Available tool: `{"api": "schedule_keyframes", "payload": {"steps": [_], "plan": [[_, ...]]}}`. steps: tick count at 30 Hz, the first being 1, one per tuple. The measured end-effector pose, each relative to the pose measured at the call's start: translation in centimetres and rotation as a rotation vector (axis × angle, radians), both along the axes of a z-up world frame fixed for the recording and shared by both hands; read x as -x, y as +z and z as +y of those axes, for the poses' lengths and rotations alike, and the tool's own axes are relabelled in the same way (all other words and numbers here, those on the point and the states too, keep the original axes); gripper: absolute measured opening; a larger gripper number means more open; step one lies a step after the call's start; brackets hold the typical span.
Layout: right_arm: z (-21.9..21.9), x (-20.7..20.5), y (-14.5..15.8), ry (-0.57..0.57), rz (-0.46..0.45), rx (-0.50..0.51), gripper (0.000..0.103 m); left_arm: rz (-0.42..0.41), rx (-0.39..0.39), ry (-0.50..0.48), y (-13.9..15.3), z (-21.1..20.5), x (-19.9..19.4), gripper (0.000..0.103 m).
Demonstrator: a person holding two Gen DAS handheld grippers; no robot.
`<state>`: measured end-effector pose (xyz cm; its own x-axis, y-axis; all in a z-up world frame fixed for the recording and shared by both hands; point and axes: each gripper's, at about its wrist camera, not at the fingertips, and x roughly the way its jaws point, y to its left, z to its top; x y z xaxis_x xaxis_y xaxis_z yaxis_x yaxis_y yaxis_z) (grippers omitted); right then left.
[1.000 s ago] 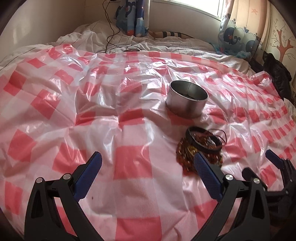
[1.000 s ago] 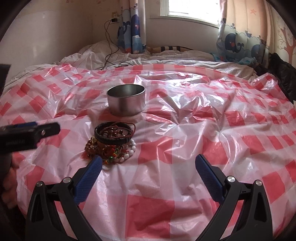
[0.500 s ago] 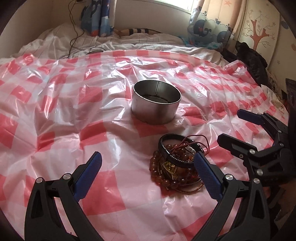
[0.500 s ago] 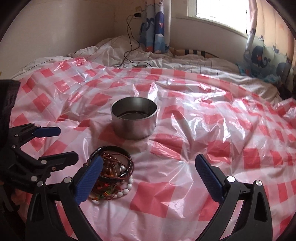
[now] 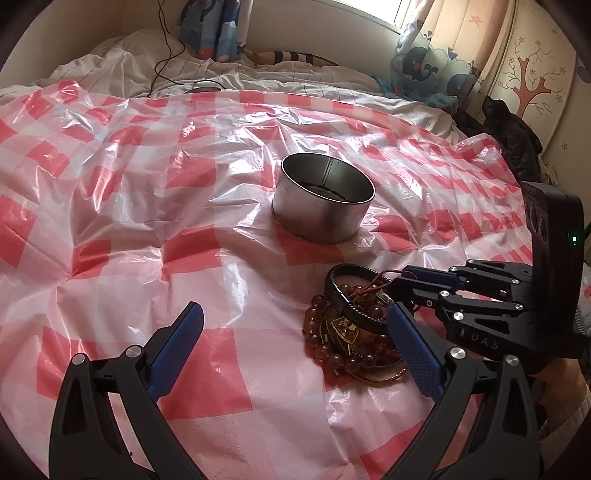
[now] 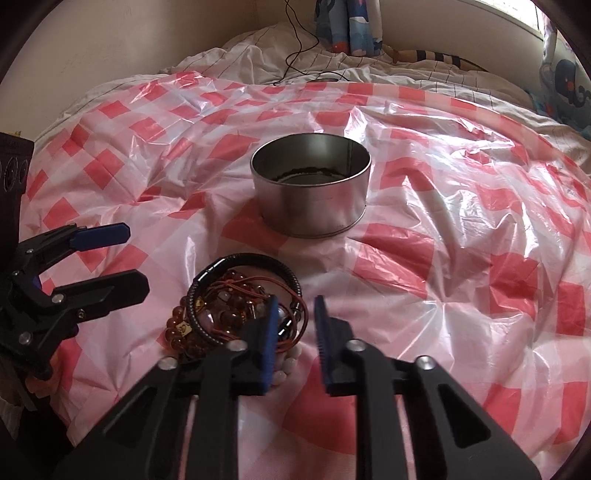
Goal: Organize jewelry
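A pile of bracelets (image 5: pixel 351 325), with amber beads, a black band and red cord, lies on the red-checked plastic sheet (image 5: pixel 147 221); the right wrist view shows the pile (image 6: pixel 229 302) too. A round metal tin (image 5: pixel 323 197) stands open just behind it, also in the right wrist view (image 6: pixel 310 188). My left gripper (image 5: pixel 291 332) is open wide, its right finger beside the pile. My right gripper (image 6: pixel 295 325) has its jaws narrowed to a small gap at the pile's right edge, holding nothing that I can see. It shows in the left wrist view (image 5: pixel 402 282).
The sheet covers a bed with white bedding (image 5: pixel 129 70) at the back. A black cable (image 5: pixel 166 55) runs across the bedding. Curtains (image 5: pixel 214 29) hang behind, and dark clothing (image 5: pixel 513 129) lies at the right edge.
My right gripper has narrowed its jaws from wide open and moved in to the pile's right edge. My left gripper has drifted slightly; it stays open.
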<state>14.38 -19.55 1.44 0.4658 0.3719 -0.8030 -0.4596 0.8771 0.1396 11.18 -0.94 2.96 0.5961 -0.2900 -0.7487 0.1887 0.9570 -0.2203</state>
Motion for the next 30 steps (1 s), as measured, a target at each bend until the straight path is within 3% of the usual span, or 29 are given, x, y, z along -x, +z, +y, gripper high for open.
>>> {"api": "schedule_keyframes", "payload": {"steps": [4, 10, 14, 18, 20, 23, 27, 30], "plan": [[-0.2, 0.2, 0.7, -0.008, -0.009, -0.083, 0.002, 0.006, 0.041, -0.034, 0.0, -0.4, -0.1, 0.096], [-4.0, 0.0, 3.4, -0.110, -0.074, -0.357, 0.002, 0.070, 0.237, -0.094, -0.9, -0.6, -1.5, 0.095], [-6.2, -0.6, 4.0, -0.179, -0.095, -0.458, 0.002, 0.141, 0.359, -0.061, -1.8, 0.2, -2.8, 0.095], [-7.3, -1.6, 4.0, -0.241, -0.080, -0.463, 0.002, 0.208, 0.427, -0.021, -2.8, 0.5, -4.6, 0.095], [-7.4, -1.9, 3.8, -0.255, -0.071, -0.455, 0.002, 0.225, 0.422, -0.031, -2.9, -0.3, -5.5, 0.093], [-7.6, -2.0, 3.5, -0.270, -0.068, -0.445, 0.002, 0.256, 0.396, -0.069, -3.1, -1.8, -6.5, 0.077], [-7.9, -2.1, 3.1, -0.281, -0.057, -0.446, 0.002, 0.277, 0.395, -0.082, -3.9, -2.5, -6.6, 0.070], [-7.8, -1.8, 2.9, -0.281, -0.060, -0.435, 0.003, 0.272, 0.391, -0.071, -4.0, -2.4, -6.7, 0.054]]}}
